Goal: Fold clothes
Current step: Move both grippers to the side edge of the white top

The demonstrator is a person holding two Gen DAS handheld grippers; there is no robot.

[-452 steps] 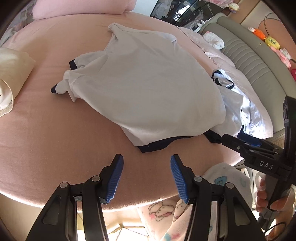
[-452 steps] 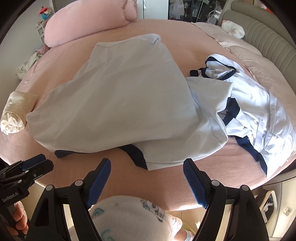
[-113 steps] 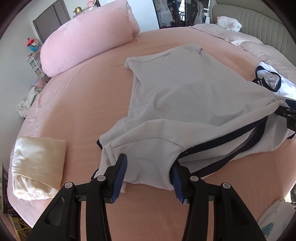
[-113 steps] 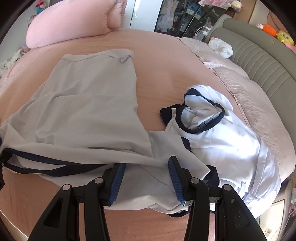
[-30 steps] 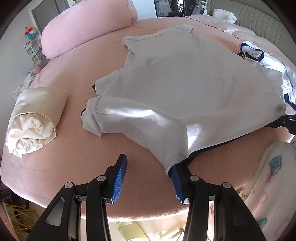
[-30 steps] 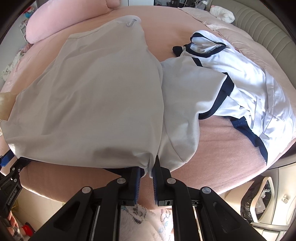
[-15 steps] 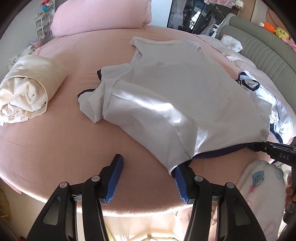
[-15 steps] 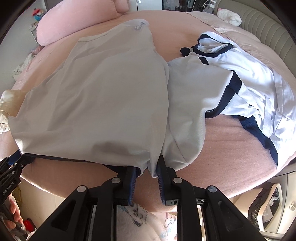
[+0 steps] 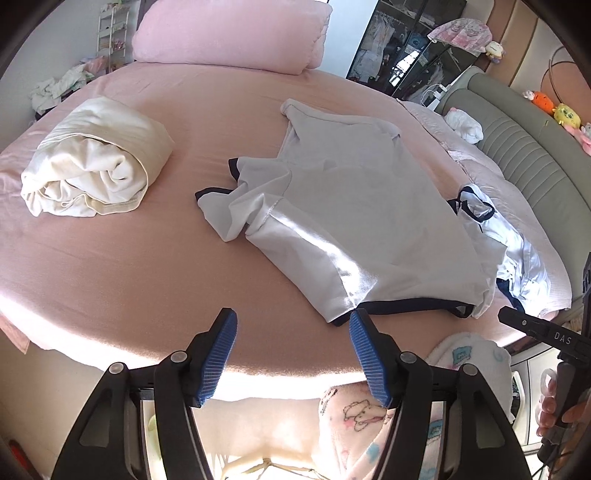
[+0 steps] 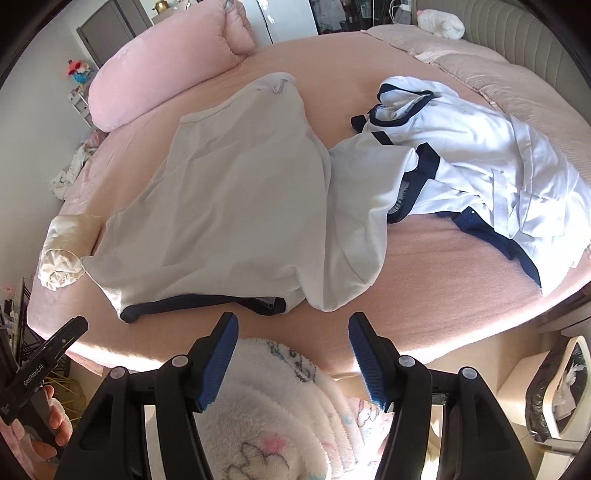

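In the left wrist view, the left hand-held gripper has let go of the shirt: a second ago its right pad pinned the navy hem, and now the jaws are opening with nothing between them, the right pad just beside the hem corner at about 1 o'clock from it. The shirt lies on the bed, spread from the centre toward 3 o'clock, its hem nearest the edge, one sleeve bunched toward 9 o'clock of the body. A rolled cream cloth sits well apart at 10 o'clock, and the pink pillow at 12. The right hand-held gripper shows at the 4 o'clock edge, clear of the fabric. In the right wrist view, that right hand-held gripper was pressed shut on the hem corner a second ago; now its jaws are opening and empty, the hem lying just beyond the tips at 12 o'clock. The shirt lies flat from 9 to 12 o'clock, its right sleeve draped toward a second white garment heaped at 2 o'clock; whether the two overlap or merely touch, I cannot tell. The left hand-held gripper pokes in at 8 o'clock, off the cloth. Both releases suggest the laying-out step is finished: the shirt is spread hem-forward and ready for a first fold, though the rumpled left sleeve probably needs tucking or smoothing first.
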